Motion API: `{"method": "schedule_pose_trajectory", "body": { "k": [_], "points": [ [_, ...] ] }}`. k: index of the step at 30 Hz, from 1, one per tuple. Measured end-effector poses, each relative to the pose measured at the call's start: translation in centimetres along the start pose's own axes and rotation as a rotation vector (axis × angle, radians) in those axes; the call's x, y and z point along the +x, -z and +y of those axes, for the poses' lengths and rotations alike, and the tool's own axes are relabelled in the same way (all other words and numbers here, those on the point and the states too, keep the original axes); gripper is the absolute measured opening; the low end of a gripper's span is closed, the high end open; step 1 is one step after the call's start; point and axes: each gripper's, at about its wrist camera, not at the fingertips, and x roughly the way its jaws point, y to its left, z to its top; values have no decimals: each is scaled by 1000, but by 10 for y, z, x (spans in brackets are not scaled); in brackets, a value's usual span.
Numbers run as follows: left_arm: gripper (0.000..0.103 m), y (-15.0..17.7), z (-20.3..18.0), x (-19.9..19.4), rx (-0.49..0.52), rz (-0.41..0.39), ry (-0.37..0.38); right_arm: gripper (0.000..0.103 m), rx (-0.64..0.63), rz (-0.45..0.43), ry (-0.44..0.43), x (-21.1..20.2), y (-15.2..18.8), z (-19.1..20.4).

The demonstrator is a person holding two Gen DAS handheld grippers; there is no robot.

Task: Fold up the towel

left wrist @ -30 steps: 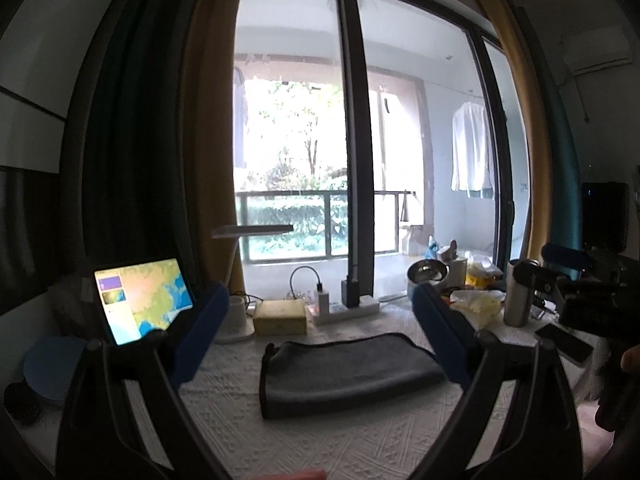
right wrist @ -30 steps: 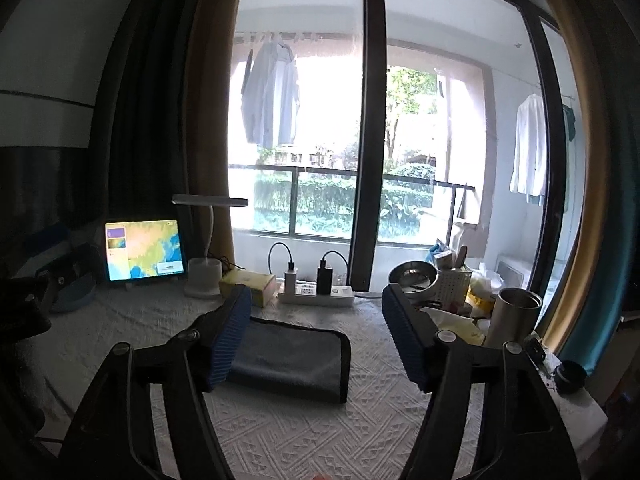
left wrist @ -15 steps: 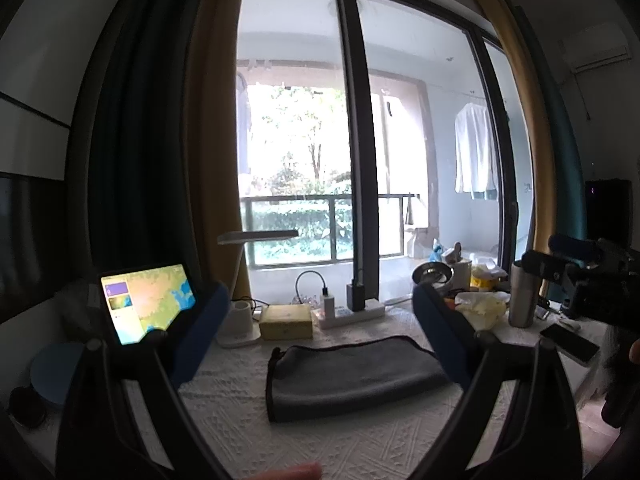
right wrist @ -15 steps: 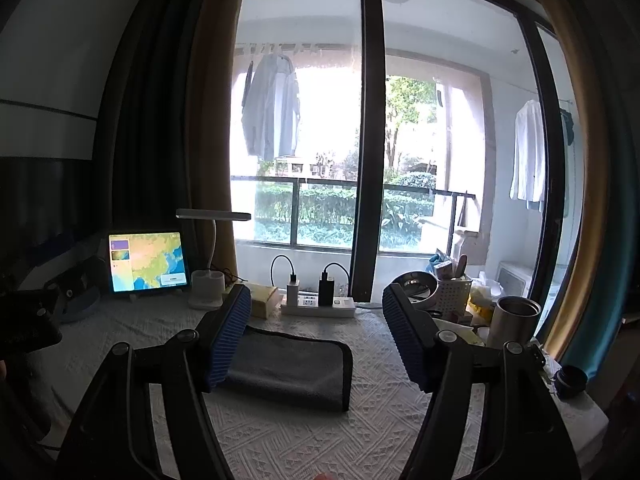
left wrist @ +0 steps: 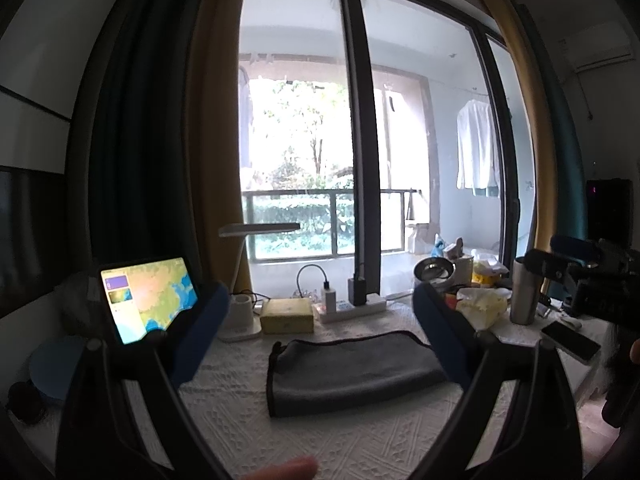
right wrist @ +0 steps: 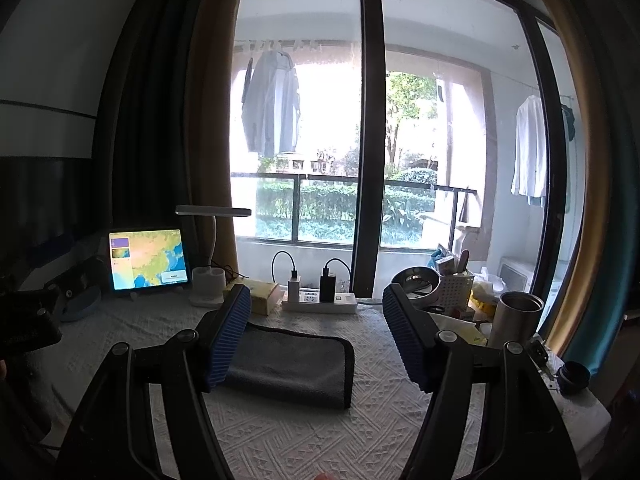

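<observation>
Desk (left wrist: 320, 436) under a white textured cloth fills the lower part of both views, set against a tall window; dark grey towel (left wrist: 352, 368) lies folded flat on its middle, a black-edged fold at the left end in the left wrist view, the same towel (right wrist: 292, 364) showing its black-edged end to the right in the right wrist view; left gripper (left wrist: 320, 332) hangs above the desk with its blue-padded fingers (left wrist: 200, 336) spread wide, empty, the towel seen between them and apart from both; right gripper (right wrist: 316, 340) likewise has its fingers (right wrist: 404, 340) spread wide and empty, the left pad overlapping the towel's near-left end in the picture, though contact cannot be told; tablet (right wrist: 148, 260) with a lit map stands upright at the far left of the desk; white desk lamp (right wrist: 208, 280) stands just beside it; yellow box (left wrist: 286, 314) lies behind the towel; white power strip (right wrist: 320, 302) with two chargers plugged in sits along the window edge; steel cup (right wrist: 516, 316) stands upright at the right among clutter
</observation>
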Motion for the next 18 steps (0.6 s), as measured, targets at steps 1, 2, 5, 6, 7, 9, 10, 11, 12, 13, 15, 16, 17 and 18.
{"method": "schedule_pose_trajectory", "body": {
  "k": [1,2,5,6,7,9,10,11,12,13,15,16,17,18],
  "points": [
    [94,0,0,1,-1,2,-1,72,0,2,0,0,1,0],
    [94,1,0,1,-2,4,-2,72,0,3,0,0,1,0],
    [94,1,0,2,-1,8,-4,72,-1,6,0,1,2,0],
    [94,2,0,2,0,10,-3,72,-1,7,0,1,2,0],
    [94,2,0,3,0,11,-4,72,-1,7,0,2,2,0],
    [94,2,0,3,2,14,-4,72,-1,7,0,2,2,0],
    [94,2,0,3,1,15,-4,72,-1,9,1,2,3,0],
    [94,2,0,3,1,17,-5,72,-2,9,0,3,3,0],
    [94,2,0,3,0,19,-5,72,-2,10,1,3,3,0],
    [94,2,0,3,0,19,-5,72,-2,10,1,3,3,0],
    [94,2,0,3,0,19,-7,72,-1,9,1,3,3,0],
    [94,2,0,3,-1,18,-7,72,-1,9,1,3,3,0],
    [94,2,0,3,-1,18,-7,72,-1,9,1,3,4,0],
    [94,2,-1,3,-1,18,-7,72,-1,9,1,3,3,0]
  ]
}}
